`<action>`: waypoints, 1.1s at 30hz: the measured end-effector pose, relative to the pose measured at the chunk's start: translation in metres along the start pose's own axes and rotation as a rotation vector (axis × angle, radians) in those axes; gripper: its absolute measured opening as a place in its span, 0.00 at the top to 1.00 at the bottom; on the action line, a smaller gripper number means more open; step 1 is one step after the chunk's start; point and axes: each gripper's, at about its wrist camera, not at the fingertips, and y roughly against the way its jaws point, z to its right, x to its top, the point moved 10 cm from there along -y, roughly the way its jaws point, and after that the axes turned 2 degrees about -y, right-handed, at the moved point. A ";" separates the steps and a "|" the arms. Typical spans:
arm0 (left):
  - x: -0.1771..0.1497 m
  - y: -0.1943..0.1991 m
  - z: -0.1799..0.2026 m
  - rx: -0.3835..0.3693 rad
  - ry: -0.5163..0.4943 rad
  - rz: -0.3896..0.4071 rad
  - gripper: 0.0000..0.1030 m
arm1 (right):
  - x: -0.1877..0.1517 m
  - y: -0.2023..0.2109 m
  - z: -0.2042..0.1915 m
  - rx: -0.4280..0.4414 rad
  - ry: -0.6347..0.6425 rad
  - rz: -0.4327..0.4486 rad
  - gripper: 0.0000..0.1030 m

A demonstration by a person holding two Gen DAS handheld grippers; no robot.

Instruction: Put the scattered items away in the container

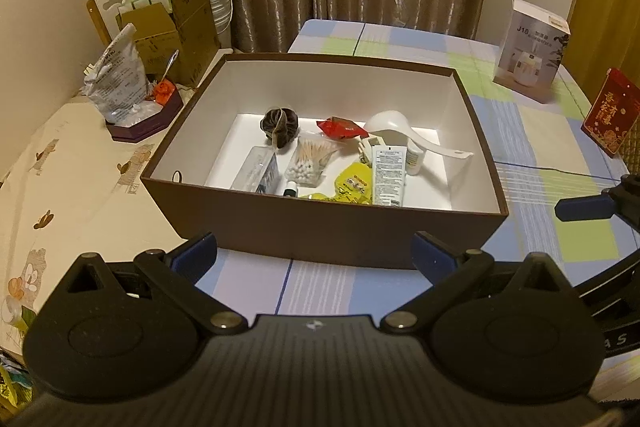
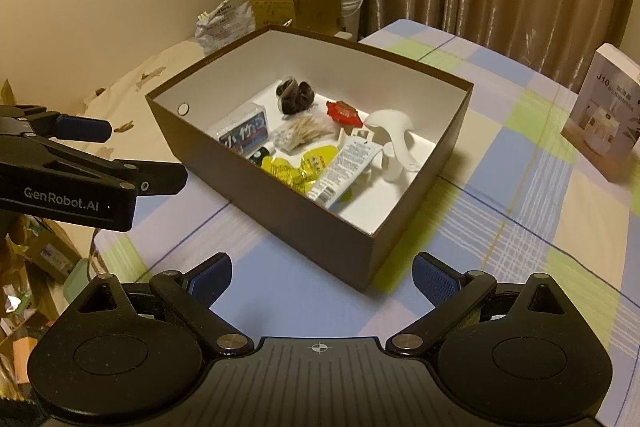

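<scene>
Both tongs, left [image 1: 314, 253] and right [image 2: 322, 277], wide open, empty; brown box [image 1: 328, 231] holding items

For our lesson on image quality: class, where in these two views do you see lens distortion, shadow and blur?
Left wrist view: fisheye bends the brown box rim and darkens the corners; the box's near wall shades the floor inside. Right wrist view: same bending; the white carton at the right edge is smeared; a soft shadow lies beside the box on the checked cloth.

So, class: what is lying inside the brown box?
Inside the brown box: white scoop, cotton swabs, white tube, yellow packets, red packet, dark scrunchie. The near wall hides the front floor.
</scene>
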 end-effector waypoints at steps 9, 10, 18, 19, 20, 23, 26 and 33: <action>-0.010 0.003 0.011 -0.005 -0.014 -0.007 0.01 | -0.014 0.004 0.007 -0.030 -0.004 -0.006 0.01; -0.011 0.002 0.012 -0.008 -0.016 -0.009 0.01 | -0.015 0.005 0.008 -0.031 -0.008 -0.006 0.01; -0.018 0.001 0.020 -0.007 -0.032 -0.019 0.01 | -0.018 0.006 0.013 -0.037 -0.016 -0.010 0.01; -0.019 0.001 0.020 -0.007 -0.032 -0.020 0.01 | -0.018 0.006 0.013 -0.037 -0.016 -0.010 0.01; -0.020 0.000 0.021 -0.009 -0.033 -0.020 0.01 | -0.019 0.006 0.014 -0.037 -0.016 -0.010 0.01; -0.021 0.001 0.023 -0.018 -0.034 -0.016 0.01 | -0.019 0.006 0.014 -0.036 -0.015 -0.008 0.01; -0.022 0.003 0.024 -0.019 -0.035 -0.012 0.01 | -0.020 0.006 0.014 -0.035 -0.012 -0.006 0.01; -0.025 0.005 0.025 -0.014 -0.032 -0.005 0.01 | -0.022 0.005 0.014 -0.027 -0.011 -0.009 0.01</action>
